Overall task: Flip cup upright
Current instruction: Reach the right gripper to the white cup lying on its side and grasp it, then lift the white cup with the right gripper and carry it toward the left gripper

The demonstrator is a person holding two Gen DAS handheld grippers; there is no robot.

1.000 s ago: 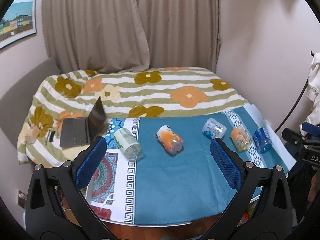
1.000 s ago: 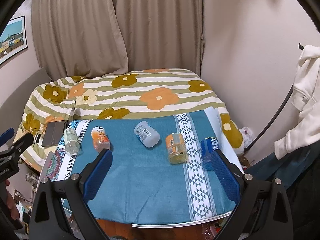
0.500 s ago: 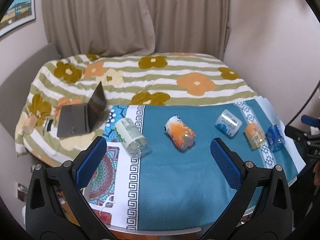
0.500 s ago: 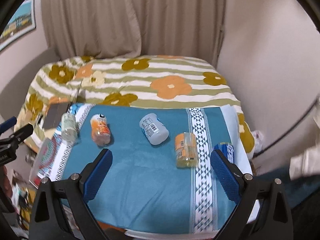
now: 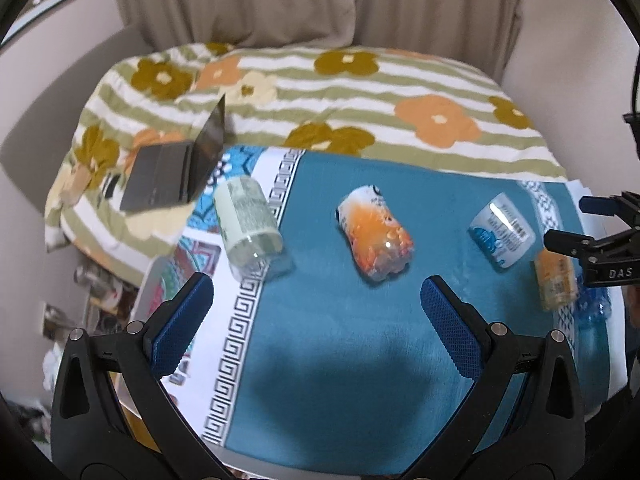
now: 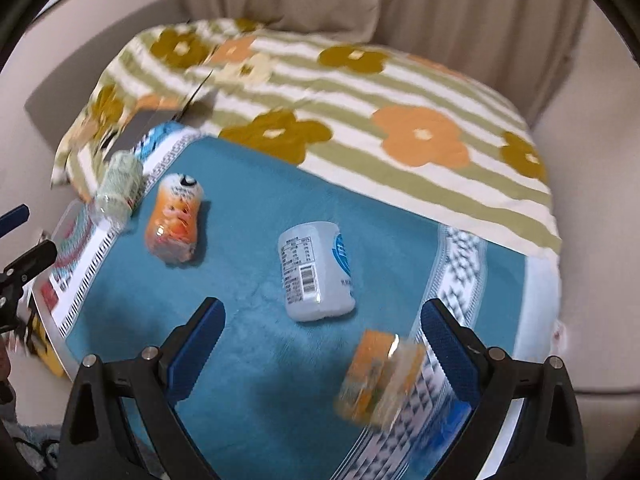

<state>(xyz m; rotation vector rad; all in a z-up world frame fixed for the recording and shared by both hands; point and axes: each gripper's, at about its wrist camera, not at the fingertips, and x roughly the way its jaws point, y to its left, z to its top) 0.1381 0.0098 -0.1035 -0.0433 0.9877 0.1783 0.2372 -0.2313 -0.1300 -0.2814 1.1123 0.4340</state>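
Note:
Several plastic cups lie on their sides on a table covered with a teal cloth [image 5: 340,344]. In the left wrist view: a green-labelled clear cup [image 5: 250,228], an orange cup [image 5: 376,236], a white-blue cup [image 5: 500,234], a yellow-orange cup [image 5: 556,280] and a blue cup [image 5: 592,312]. My left gripper [image 5: 316,312] is open and empty, above the near cloth, short of the orange cup. My right gripper [image 6: 320,336] is open and empty, just in front of the white-blue cup [image 6: 316,270], with the yellow-orange cup [image 6: 380,376] blurred between its fingers. The orange cup [image 6: 176,220] and green cup [image 6: 120,188] lie far left.
A bed with a flowered striped cover [image 5: 360,92] stands behind the table. An open laptop [image 5: 180,168] lies on it at the left. Curtains [image 5: 320,0] hang at the back. The right gripper's body [image 5: 600,248] shows at the right edge of the left wrist view.
Both grippers have moved forward and lower toward the table, so the cups look larger and nearer. The right gripper has closed in on the white-blue and yellow-orange cups. Both stay open.

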